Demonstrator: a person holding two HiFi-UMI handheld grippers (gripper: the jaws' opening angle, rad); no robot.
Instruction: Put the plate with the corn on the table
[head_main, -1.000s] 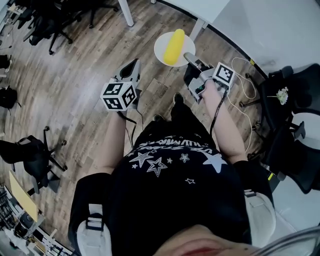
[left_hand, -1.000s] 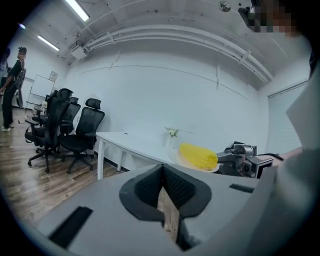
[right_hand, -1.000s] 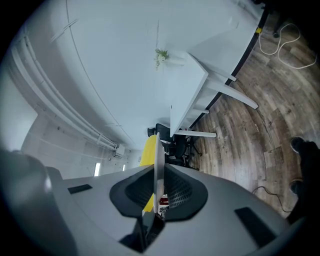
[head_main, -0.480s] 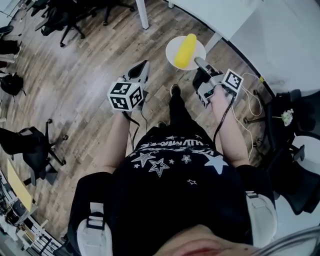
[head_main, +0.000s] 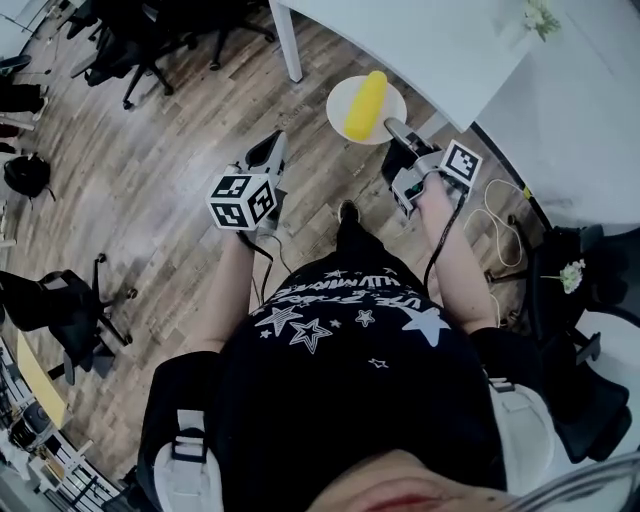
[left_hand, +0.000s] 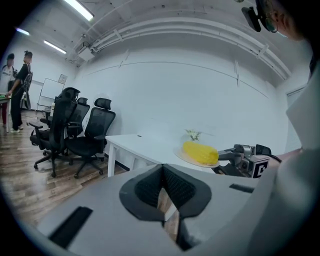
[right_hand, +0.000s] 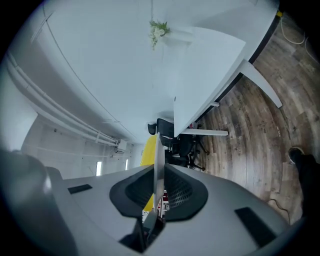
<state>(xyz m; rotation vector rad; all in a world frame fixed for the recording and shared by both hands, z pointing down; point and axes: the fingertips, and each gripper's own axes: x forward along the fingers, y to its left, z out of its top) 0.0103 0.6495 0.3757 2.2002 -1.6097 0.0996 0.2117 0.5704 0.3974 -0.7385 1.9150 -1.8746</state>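
A white plate (head_main: 337, 100) with a yellow corn cob (head_main: 365, 104) on it hangs over the wooden floor, just short of the white table (head_main: 440, 45). My right gripper (head_main: 390, 127) is shut on the plate's near rim. In the right gripper view the plate (right_hand: 158, 150) runs edge-on between the pads, with the corn (right_hand: 148, 150) behind it. My left gripper (head_main: 272, 142) stays to the plate's left, shut and holding nothing. In the left gripper view the plate (left_hand: 186, 156) and corn (left_hand: 200, 152) sit level in front of the table (left_hand: 145, 145), held by the right gripper (left_hand: 227, 156).
Black office chairs stand at the upper left (head_main: 130, 40), left (head_main: 50, 310) and right (head_main: 590, 290). Cables (head_main: 500, 210) lie on the floor near the right arm. A small flower (head_main: 540, 15) stands on the table. People (left_hand: 15, 80) stand far off on the left.
The person has stepped toward the table. The plate with the corn, still in the right gripper, now sits close to the table's edge. The left gripper has kept pace beside it.
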